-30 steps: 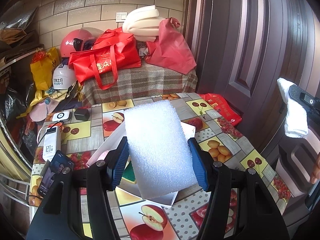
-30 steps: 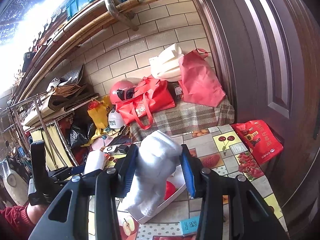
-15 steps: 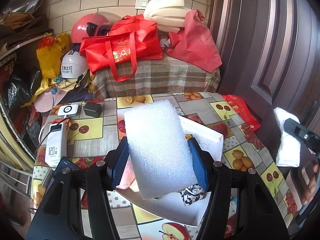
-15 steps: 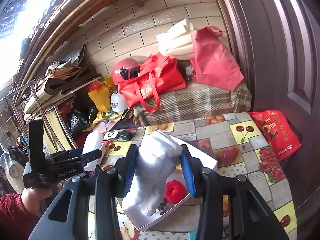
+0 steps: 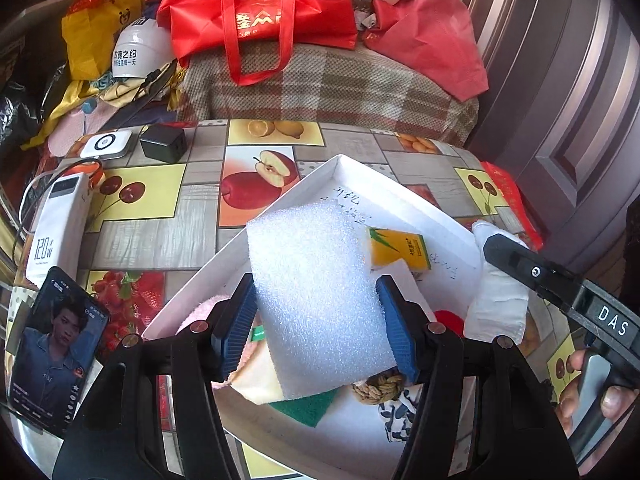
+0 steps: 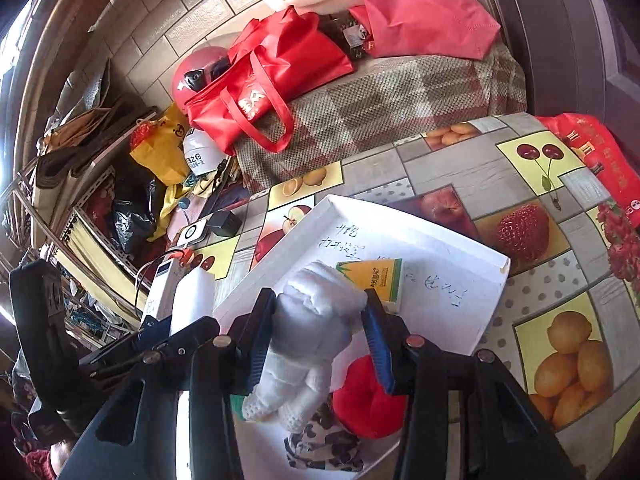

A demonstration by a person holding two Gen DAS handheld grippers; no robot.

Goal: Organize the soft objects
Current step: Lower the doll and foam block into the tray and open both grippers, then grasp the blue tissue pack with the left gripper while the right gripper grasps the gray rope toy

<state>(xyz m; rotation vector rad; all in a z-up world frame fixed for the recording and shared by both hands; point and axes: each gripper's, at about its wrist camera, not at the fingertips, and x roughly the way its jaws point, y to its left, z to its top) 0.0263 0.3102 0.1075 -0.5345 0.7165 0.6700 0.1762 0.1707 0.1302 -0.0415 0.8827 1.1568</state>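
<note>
Left gripper point(image 5: 316, 320): lower centre of the left wrist view, jaws opening, blue pads still against the two sides of a white foam block point(image 5: 316, 296). The block stands tilted over the white tray point(image 5: 400, 184).

Right gripper point(image 6: 320, 344): lower centre of the right wrist view, jaws opening, a white glove point(image 6: 308, 340) between the pads, which still touch its sides. Glove fingers hang down toward the tray point(image 6: 460, 240). In the left wrist view the same gripper enters from the right edge point(image 5: 504, 252), with the glove point(image 5: 496, 300) under it and a hand point(image 5: 580, 392) on the trigger at lower right.

Tray contents, left wrist view: yellow packet point(image 5: 400, 248) at centre right, pink cloth point(image 5: 200, 312) at the lower left edge, green pad point(image 5: 308, 404) below the block, rope knot point(image 5: 378, 386), patterned cloth point(image 5: 396, 412), a red item point(image 5: 448, 318) mostly hidden. Handwriting on the tray floor.

Tray contents, right wrist view: red plush point(image 6: 368, 400) at lower centre, patterned cloth point(image 6: 320, 444) below the glove, yellow packet point(image 6: 376, 276) just above the gripper.

Table point(image 5: 160, 232): fruit-print cover. At left of the left wrist view: power bank point(image 5: 56, 236), phone point(image 5: 52, 364) with lit screen, white round-marked puck point(image 5: 106, 145), black charger point(image 5: 164, 143).

Background, upper frame: red bag point(image 5: 260, 12) on a plaid-covered surface.
</note>
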